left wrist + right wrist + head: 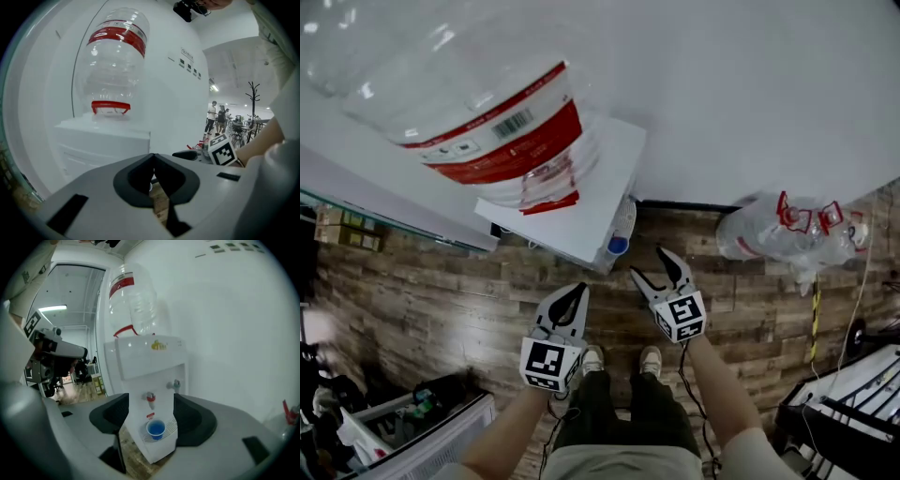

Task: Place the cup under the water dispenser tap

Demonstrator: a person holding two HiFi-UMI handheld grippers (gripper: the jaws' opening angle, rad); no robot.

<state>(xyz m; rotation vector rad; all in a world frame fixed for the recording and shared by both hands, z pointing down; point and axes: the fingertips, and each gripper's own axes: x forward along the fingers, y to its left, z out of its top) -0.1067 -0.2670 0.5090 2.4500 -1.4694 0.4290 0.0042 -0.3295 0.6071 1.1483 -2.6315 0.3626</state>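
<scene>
A small blue cup stands on the drip tray of the white water dispenser, right under the red tap; a blue tap is beside it. From above, the cup shows at the dispenser's front foot, below the big clear bottle. My right gripper is open and empty, held back from the cup, which shows between its jaws. My left gripper is to its left, jaws together on nothing, pointing at the dispenser's side.
An empty clear bottle with red handles lies on the wooden floor at the right. A bin of clutter is at the lower left and dark equipment at the lower right. People and a coat stand are far off.
</scene>
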